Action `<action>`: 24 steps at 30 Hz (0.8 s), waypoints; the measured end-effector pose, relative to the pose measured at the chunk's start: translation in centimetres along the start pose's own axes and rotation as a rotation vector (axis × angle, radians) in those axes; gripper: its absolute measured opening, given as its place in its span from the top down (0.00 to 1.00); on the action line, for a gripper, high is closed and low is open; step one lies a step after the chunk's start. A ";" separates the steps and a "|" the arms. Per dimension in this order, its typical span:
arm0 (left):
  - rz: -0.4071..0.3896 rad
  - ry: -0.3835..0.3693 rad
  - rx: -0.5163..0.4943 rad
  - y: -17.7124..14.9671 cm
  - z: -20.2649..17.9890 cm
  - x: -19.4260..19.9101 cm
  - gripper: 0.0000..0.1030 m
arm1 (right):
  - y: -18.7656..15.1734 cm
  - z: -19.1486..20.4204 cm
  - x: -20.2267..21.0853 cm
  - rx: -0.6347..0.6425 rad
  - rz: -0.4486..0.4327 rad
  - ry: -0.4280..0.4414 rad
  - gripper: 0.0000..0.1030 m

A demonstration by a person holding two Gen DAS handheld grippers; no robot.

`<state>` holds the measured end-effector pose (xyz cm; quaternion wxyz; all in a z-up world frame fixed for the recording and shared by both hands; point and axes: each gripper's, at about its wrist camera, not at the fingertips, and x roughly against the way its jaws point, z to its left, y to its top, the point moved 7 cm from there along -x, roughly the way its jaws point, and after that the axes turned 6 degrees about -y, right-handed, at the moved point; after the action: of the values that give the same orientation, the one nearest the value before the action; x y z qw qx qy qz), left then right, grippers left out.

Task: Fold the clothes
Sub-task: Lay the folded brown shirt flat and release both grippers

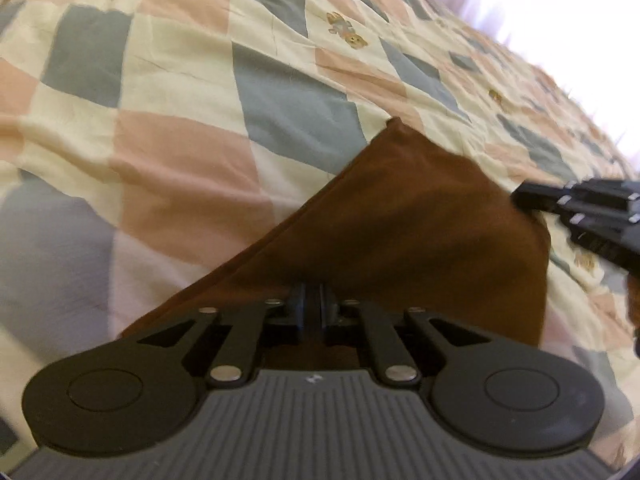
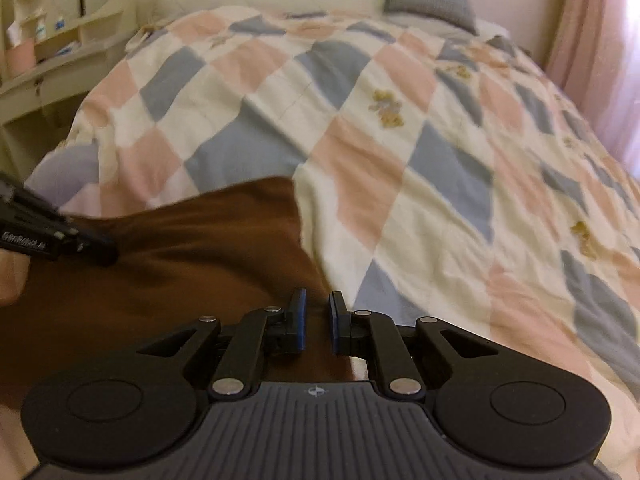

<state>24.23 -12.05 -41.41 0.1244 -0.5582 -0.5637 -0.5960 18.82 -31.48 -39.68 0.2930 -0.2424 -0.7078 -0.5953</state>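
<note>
A: As seen from the left wrist, what is gripped?

B: The left gripper (image 1: 314,300) is clenched on the near edge of the brown garment (image 1: 420,216), which is spread on the checked quilt (image 1: 180,92). From the pinch, the cloth is seen to run away up and to the right, ending in a corner, with a long straight folded edge on its left side. The right gripper (image 1: 524,200) is seen at the garment's right edge; whether cloth is touched there cannot be told.

A: And from the right wrist?

B: The right gripper (image 2: 316,320) is seen with a narrow gap between its blue pads (image 2: 301,320). Brown cloth (image 2: 180,264) is seen through the gap, but no pinch is shown, so it is judged released. The garment lies ahead and to the left of it, and the left gripper (image 2: 96,250) is seen at the cloth's far left.

A: So what is the next move turned on?

B: The right edge is probably to be caught first, since only the left side is held; the right gripper is the nearer.
</note>
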 end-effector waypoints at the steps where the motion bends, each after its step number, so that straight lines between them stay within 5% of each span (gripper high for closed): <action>1: -0.002 0.010 -0.017 -0.1 -0.4 1.0 0.95 | 0.3 -0.1 1.2 -0.025 -0.023 0.001 0.88; 4: -0.003 -0.001 -0.028 -0.8 -1.6 3.6 0.94 | 0.8 0.5 4.4 -0.062 -0.068 0.012 0.87; 7: 0.031 -0.004 -0.016 -2.8 -2.2 3.6 0.92 | -0.7 1.8 4.5 -0.048 -0.005 0.015 0.87; 10: 0.115 0.088 0.002 -5.3 -1.4 1.4 0.92 | -2.1 2.4 2.9 -0.032 0.019 0.005 0.85; 16: 0.105 0.167 0.033 -4.9 -2.5 2.9 0.92 | -0.9 2.2 4.9 -0.067 -0.038 0.002 0.85; 24: 0.203 0.327 0.051 -6.1 -2.9 2.2 0.91 | -2.5 3.2 4.1 -0.067 0.025 0.007 0.84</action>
<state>17.19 -11.32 -42.18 0.2879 -0.5045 -0.4918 -0.6486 13.78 -28.76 -38.90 0.2946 -0.2588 -0.6832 -0.6160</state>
